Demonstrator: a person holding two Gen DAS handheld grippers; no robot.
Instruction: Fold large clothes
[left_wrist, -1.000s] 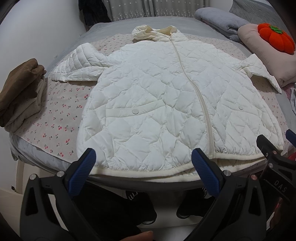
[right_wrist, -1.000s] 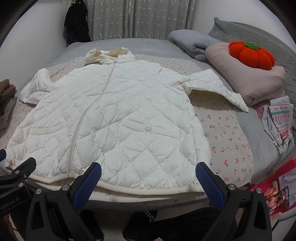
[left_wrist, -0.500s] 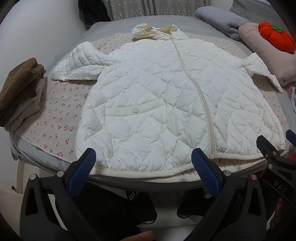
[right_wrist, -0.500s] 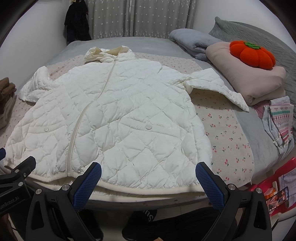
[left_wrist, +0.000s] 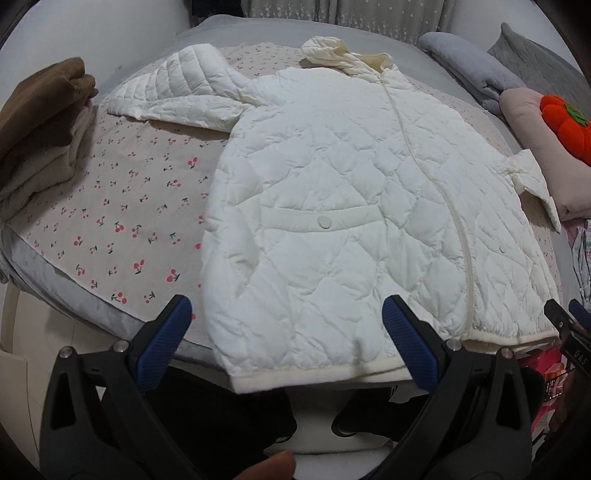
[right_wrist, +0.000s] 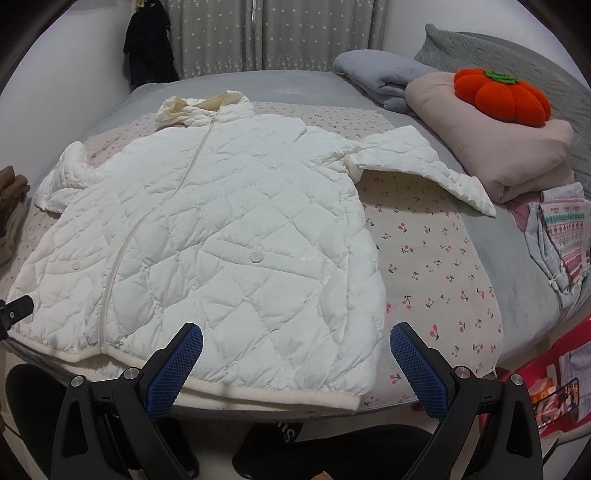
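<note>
On the cherry-print sheet (right_wrist: 436, 266) of the grey bed (right_wrist: 295, 85) lies a white quilted hooded jacket (right_wrist: 221, 236), front up, zipped, sleeves spread. Left gripper (left_wrist: 286, 332) and right gripper (right_wrist: 295, 362) gape wide at its hem, empty.

The left gripper (left_wrist: 286, 332) hangs with its blue-padded jaws spread wide and nothing between them. The right gripper (right_wrist: 293, 360) is likewise wide apart and empty, level with the left, side by side.
</note>
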